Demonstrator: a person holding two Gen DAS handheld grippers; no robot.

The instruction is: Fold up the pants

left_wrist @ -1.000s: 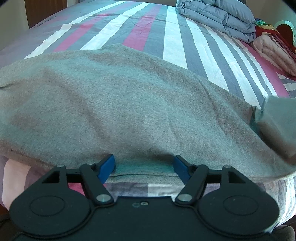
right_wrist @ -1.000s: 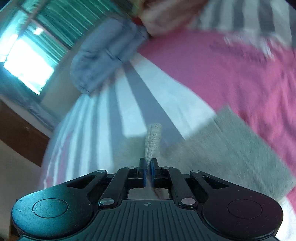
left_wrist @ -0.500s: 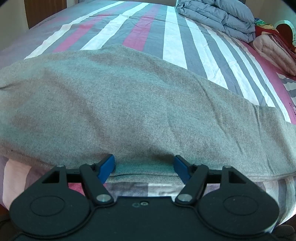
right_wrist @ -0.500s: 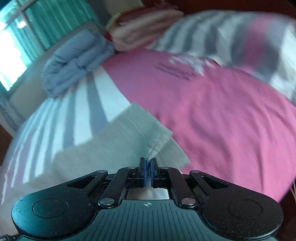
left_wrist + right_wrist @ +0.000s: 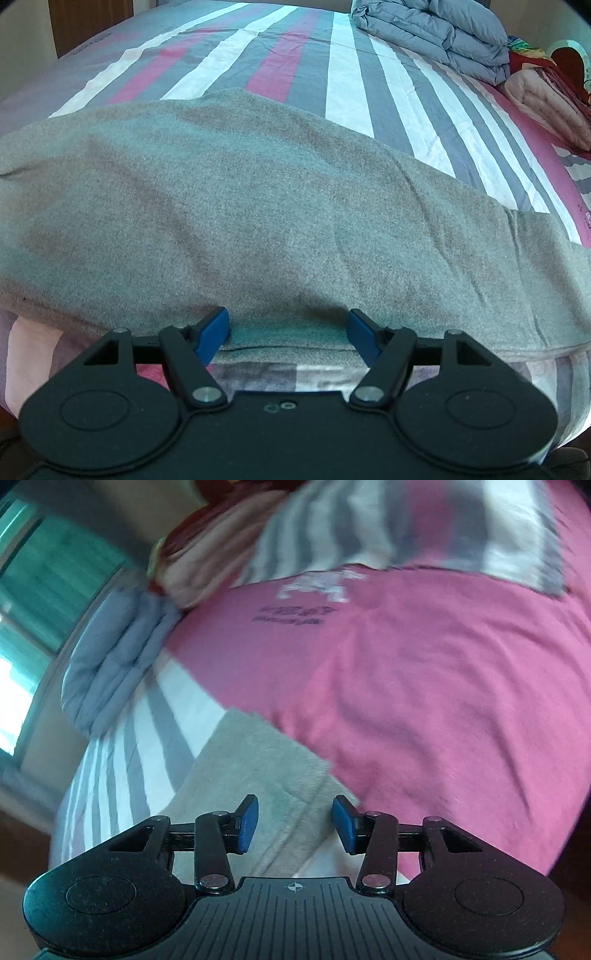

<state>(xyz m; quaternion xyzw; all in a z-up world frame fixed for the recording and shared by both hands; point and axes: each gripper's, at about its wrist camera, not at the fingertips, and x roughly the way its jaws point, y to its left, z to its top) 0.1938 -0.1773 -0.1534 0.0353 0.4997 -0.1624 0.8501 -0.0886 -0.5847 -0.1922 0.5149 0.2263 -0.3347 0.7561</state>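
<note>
Since a moment ago the right hand-held gripper has just been opening, letting go of the pants hem it pinched; its fingers now stand apart above the cloth. Nearby, the left hand-held gripper stands apart at the near edge of the pants, which lie flat across the striped bed. Farther off sits a folded blue quilt.

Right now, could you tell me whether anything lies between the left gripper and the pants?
Nothing visible does. The left gripper sits open at the near edge of the grey pants, which lie flat on the striped bedsheet; only pants fabric shows between its fingers.
</note>
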